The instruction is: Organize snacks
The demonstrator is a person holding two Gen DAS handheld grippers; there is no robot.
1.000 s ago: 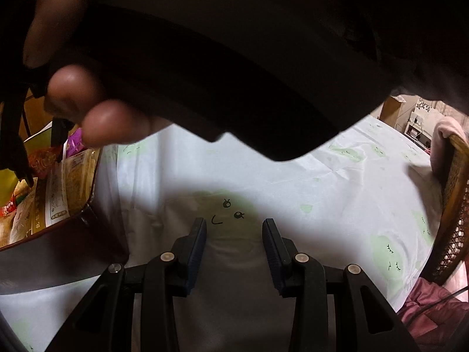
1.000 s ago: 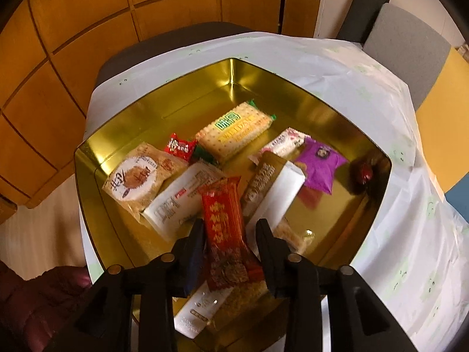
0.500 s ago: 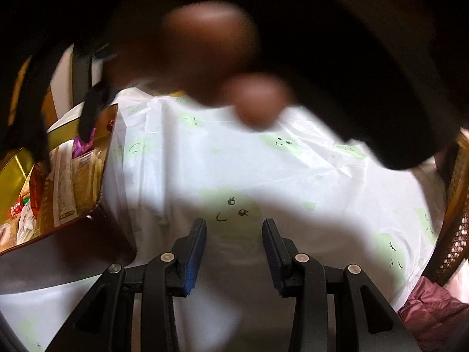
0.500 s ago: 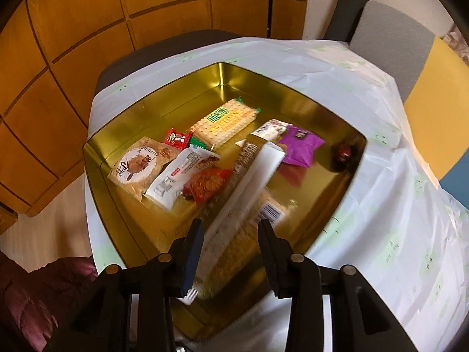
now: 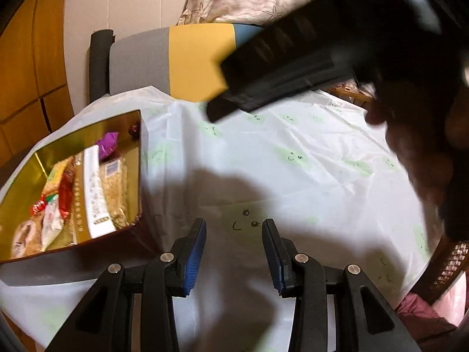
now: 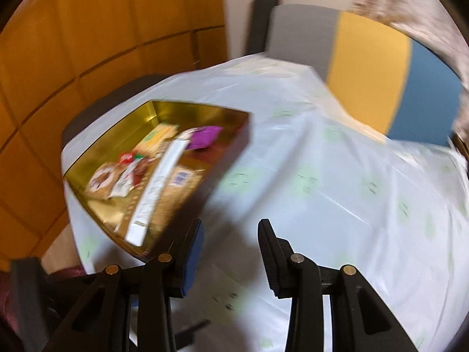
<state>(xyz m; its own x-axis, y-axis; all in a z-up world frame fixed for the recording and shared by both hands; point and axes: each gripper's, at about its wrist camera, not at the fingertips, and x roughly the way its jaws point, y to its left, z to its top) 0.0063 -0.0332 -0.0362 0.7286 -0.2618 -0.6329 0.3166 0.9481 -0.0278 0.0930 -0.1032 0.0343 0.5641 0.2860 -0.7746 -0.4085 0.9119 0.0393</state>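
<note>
Right now my left gripper (image 5: 234,234) hangs over the white tablecloth (image 5: 293,176) with its jaws standing wide and nothing between them, only a little printed face on the cloth showing in the gap. From the left wrist camera the gold tin (image 5: 137,135) sits at about nine o'clock, on the cloth, and in it I see the snacks: a long white box (image 5: 95,193) lying lengthwise, a purple packet (image 5: 108,143) toward the far corner, a clear packet of pale crackers (image 5: 115,187) just beside the box, and a red wrapper (image 5: 66,196) on its other side. My right gripper (image 6: 230,234) is likewise spread wide and empty above the cloth; its picture is blurred, but the same tin (image 6: 205,111) shows at roughly ten o'clock with the white box (image 6: 158,187) slanting across it. Beyond the table stands a chair (image 5: 187,58) with grey, yellow and blue panels at twelve o'clock.
</note>
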